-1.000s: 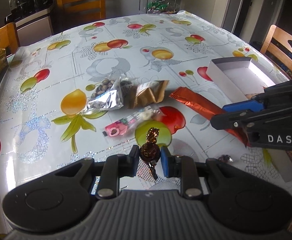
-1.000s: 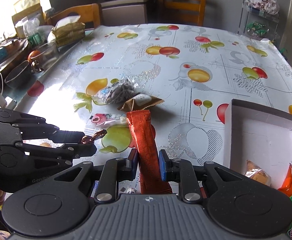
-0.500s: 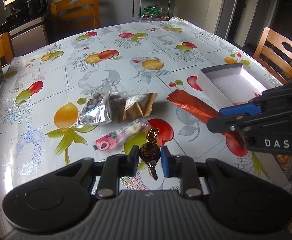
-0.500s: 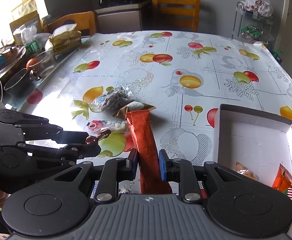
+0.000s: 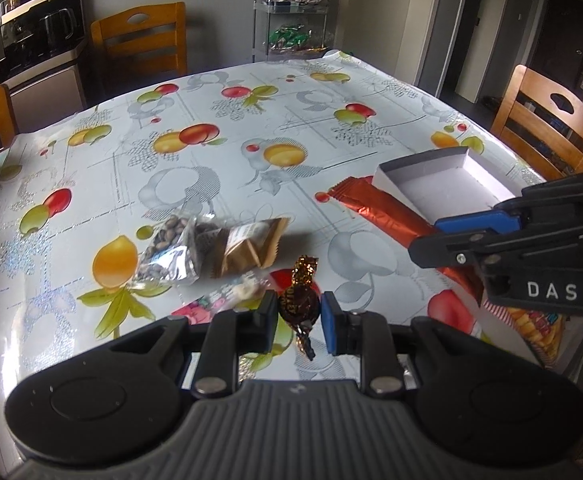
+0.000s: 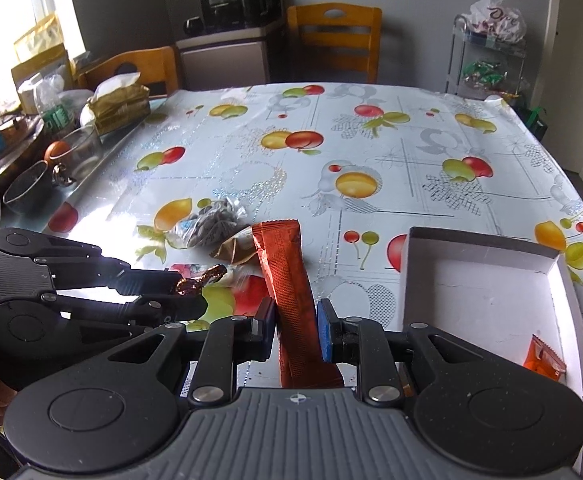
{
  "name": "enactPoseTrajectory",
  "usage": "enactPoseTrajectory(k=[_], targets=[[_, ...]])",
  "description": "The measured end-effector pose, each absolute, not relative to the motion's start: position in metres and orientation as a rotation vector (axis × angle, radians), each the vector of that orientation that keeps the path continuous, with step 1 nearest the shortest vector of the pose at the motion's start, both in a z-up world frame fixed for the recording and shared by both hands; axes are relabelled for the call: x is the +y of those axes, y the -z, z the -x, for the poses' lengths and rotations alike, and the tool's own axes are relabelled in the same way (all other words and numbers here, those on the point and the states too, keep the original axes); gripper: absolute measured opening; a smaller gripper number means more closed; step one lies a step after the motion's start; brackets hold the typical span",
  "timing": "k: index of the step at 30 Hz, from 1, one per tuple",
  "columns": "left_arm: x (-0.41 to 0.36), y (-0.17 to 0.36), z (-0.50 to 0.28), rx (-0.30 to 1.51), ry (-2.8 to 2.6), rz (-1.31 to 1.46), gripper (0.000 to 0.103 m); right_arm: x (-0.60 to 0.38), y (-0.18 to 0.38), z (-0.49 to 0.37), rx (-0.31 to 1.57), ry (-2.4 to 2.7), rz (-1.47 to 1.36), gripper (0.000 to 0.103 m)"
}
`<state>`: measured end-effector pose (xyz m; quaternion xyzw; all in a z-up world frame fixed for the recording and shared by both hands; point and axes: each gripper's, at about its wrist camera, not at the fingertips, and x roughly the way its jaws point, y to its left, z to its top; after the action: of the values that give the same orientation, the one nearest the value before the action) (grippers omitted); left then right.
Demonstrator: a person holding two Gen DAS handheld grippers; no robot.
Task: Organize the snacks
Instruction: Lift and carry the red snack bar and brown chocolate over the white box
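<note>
both loads have risen off the counter (image 5: 251,92): left hand-held gripper (image 5: 297,316) clamps the foil candy (image 5: 301,300), right hand-held gripper (image 6: 296,330) the orange stick pack (image 6: 287,276), likely bound for the white box (image 6: 487,276).

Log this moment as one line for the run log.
left gripper: shut on brown foil-wrapped candy | right gripper: shut on long orange snack packet | white cardboard box: open, beside

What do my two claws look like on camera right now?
Both are matte black plastic with linkage arms, silver pivot pins and a ribbed grey base. Each has one blue pad and one black. The right claw carries white "DAS" lettering on its side; the left claw shows none. No cables visible.
</note>
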<state>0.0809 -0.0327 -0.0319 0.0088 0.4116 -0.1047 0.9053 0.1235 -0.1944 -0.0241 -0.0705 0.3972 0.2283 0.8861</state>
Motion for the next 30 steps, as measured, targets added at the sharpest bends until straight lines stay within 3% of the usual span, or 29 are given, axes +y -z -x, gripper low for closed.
enactPoseTrajectory(k=[30], targets=[[-0.1, 0.018, -0.1, 0.82, 0.369, -0.058, 0.021, -0.257, 0.013, -0.115, 0.802, -0.327, 0.083, 0.024]])
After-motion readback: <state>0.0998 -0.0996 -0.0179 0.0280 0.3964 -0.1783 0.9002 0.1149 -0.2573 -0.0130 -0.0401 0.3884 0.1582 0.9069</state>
